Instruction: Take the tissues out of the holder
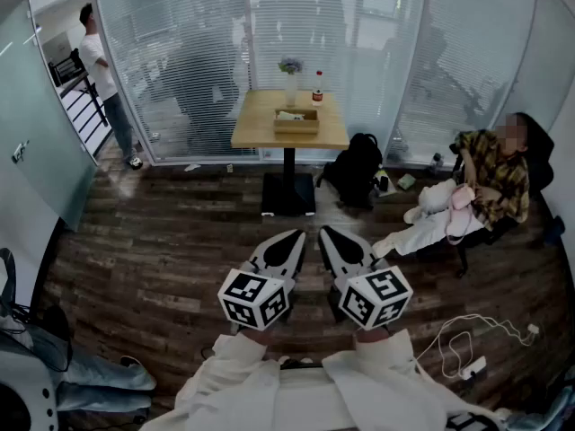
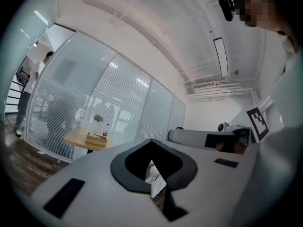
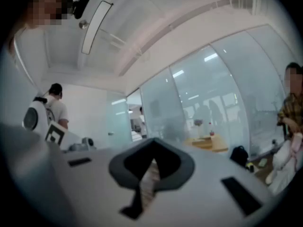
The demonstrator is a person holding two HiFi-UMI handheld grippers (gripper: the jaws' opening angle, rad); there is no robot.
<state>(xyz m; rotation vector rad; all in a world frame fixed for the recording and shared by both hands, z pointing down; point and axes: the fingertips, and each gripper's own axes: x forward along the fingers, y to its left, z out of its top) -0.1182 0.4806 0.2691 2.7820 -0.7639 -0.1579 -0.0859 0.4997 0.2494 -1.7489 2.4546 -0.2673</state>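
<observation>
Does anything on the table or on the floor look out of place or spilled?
Nothing looks spilled or damaged. The tissue holder sits level on the table, with a vase and a bottle upright behind it. Only a white cable lies loose on the floor.

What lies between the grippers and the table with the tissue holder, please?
Only bare wooden floor, seen in the head view; the left gripper and right gripper hang well short of the table.
</observation>
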